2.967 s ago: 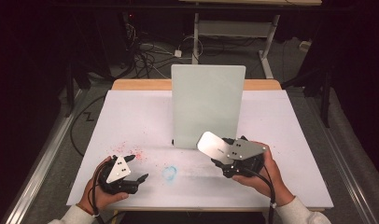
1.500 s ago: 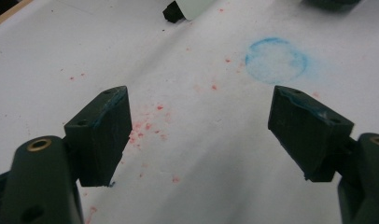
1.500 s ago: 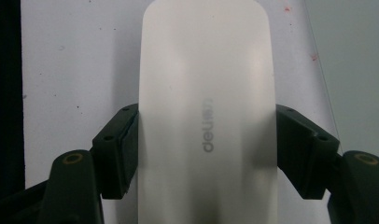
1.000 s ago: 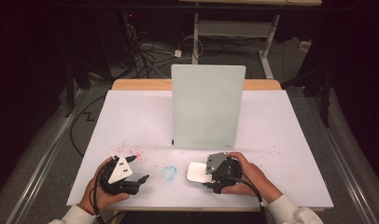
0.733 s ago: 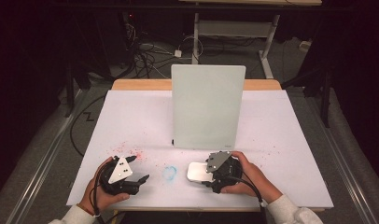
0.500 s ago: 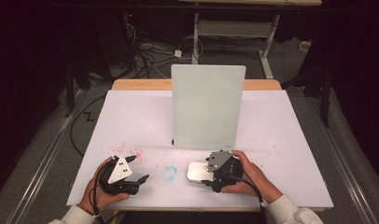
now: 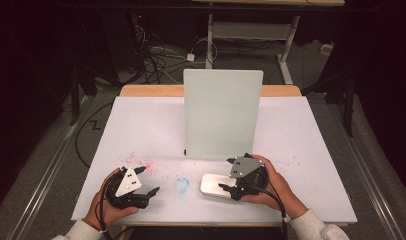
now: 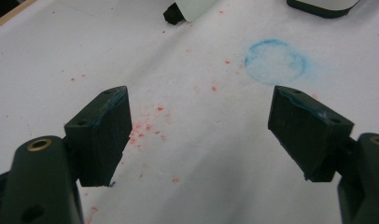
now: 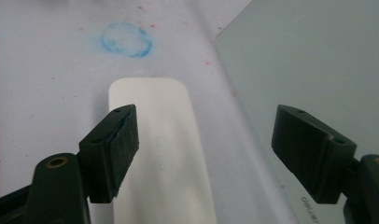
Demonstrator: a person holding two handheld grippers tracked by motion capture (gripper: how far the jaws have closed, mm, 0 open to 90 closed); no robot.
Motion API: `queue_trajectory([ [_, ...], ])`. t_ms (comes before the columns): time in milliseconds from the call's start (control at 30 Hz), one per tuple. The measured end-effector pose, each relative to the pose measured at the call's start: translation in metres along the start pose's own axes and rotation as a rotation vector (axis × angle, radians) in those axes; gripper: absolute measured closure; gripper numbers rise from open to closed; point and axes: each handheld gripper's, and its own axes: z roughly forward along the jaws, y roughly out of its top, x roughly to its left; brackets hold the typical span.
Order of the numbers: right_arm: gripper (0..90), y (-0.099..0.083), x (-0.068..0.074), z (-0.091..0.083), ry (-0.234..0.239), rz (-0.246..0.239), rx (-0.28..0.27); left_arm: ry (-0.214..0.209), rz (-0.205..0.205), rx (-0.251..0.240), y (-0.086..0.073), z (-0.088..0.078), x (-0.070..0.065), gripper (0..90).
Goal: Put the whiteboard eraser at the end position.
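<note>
White slab (image 7: 217,184): flat, oblong, rounded corners, smooth matte top, dark underside edge seen in the left gripper view (image 8: 322,4); lying flat on the surface near the front edge, right of centre, just in front of the upright panel.
Slab, close up (image 9: 157,154): pale cream, plain top with a few faint dimples, long axis running away between the jaws.
Right hand-held gripper (image 7: 230,189): held low by the right hand (image 7: 271,185) at the slab's right end; jaws spread wide, one jaw over the slab's edge, the other out beside the panel; gripping nothing; contact between jaw and slab not clear.
Left hand-held gripper (image 7: 150,192): held in the left hand (image 7: 105,207) near the front left corner of the surface; jaws wide apart, nothing between them, blue smears on the pads.
Upright panel (image 7: 222,114): frosted pale green-white sheet, standing on small black feet at mid surface.
Blue ring mark (image 7: 181,185): smudged chalky circle between the two hand-held grippers, left of the slab.
Red specks (image 7: 141,165): scattered on the surface towards the left.
Surface (image 7: 141,125): white sheet over a wooden top.
</note>
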Motion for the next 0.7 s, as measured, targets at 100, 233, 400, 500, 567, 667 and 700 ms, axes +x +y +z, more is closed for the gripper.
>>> queue_trajectory([
  [100, 24.0, -0.001, -0.003, -0.009, -0.046, 0.017, -0.029, -0.007, -0.01, 0.004, 0.0, 0.0, 0.0, 20.9],
  [233, 24.5, -0.006, -0.007, -0.022, -0.129, 0.033, -0.066, -0.001, -0.001, -0.001, 0.001, 0.001, 0.0, 20.9],
  [400, 25.0, -0.016, -0.015, -0.041, -0.222, 0.074, -0.114, -0.002, -0.001, 0.002, 0.001, 0.002, 0.001, 20.9],
  [500, 25.4, -0.025, -0.02, -0.051, -0.27, 0.093, -0.139, -0.001, -0.005, 0.002, 0.001, 0.002, 0.001, 20.9],
  [567, 25.4, -0.032, -0.023, -0.057, -0.304, 0.119, -0.155, 0.001, -0.006, 0.001, 0.001, 0.002, 0.001, 20.9],
  [667, 24.9, -0.043, -0.026, -0.066, -0.359, 0.149, -0.171, 0.002, -0.01, 0.0, 0.002, 0.003, 0.002, 20.9],
  [700, 24.5, -0.046, -0.027, -0.069, -0.372, 0.163, -0.175, 0.002, -0.01, -0.001, 0.002, 0.003, 0.002, 20.9],
])
